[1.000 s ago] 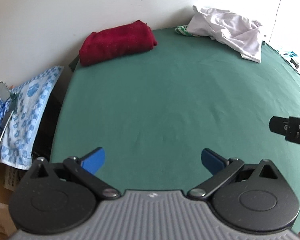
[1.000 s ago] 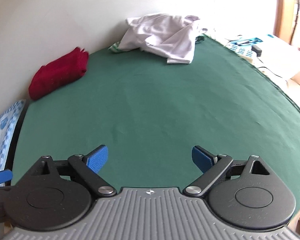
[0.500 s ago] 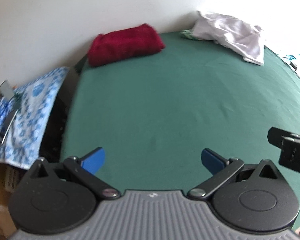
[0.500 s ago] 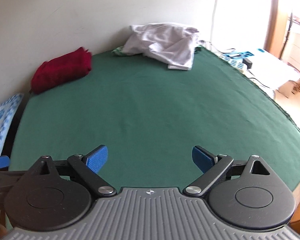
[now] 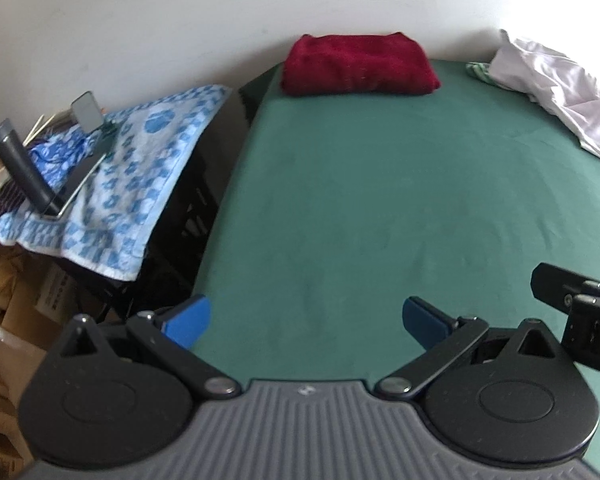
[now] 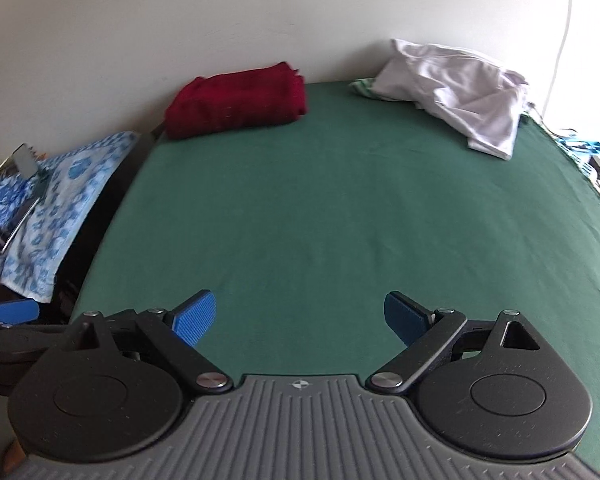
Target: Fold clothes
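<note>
Over the last second both wrist views have swung toward the left side of the green table (image 6: 340, 208), so the folded red garment (image 5: 358, 66) now sits centrally at the far edge; the crumpled white garment (image 6: 460, 88) lies unfolded at the far right corner, well apart from both tools. This suggests the next piece has not yet been fetched. The left gripper (image 5: 306, 318) and right gripper (image 6: 300, 316) hover side by side over the near edge, level, jaws spread wide and empty.
</note>
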Available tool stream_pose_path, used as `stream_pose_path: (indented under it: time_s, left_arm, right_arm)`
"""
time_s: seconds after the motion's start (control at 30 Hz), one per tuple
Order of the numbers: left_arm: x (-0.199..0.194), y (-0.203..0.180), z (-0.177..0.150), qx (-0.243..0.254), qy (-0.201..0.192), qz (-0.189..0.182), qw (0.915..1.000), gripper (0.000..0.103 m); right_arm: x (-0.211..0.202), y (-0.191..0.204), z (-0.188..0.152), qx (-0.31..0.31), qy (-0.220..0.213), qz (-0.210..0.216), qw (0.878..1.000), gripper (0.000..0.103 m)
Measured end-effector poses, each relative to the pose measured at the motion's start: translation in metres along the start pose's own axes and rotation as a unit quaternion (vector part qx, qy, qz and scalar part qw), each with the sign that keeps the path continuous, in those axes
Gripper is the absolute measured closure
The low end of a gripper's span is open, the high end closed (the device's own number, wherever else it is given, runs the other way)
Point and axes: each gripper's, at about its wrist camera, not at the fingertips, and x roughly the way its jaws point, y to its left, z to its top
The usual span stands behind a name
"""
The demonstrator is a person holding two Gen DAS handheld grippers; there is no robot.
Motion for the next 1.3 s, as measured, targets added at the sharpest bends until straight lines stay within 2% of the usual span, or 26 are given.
stream_pose_path:
  time_s: [0.43, 0.93, 1.3]
  left_arm:
    - [0.009, 0.012, 0.004, -0.013, 0.006, 0.012, 0.9998, 0.001]
    - [0.016, 0.014, 0.008, -0.01, 0.007, -0.004, 0.9999, 0.001]
    - [0.013, 0.015, 0.01, -0.016, -0.013, -0.012, 0.9997, 0.001]
  right_arm:
    - [0.01, 0.017, 0.004, -0.026, 0.007, 0.02, 0.999, 0.009]
    - [0.013, 0.02, 0.006, -0.036, 0.0, 0.008, 0.999, 0.009]
    - [0.011, 0.02, 0.006, -0.028, -0.006, 0.008, 1.0, 0.009]
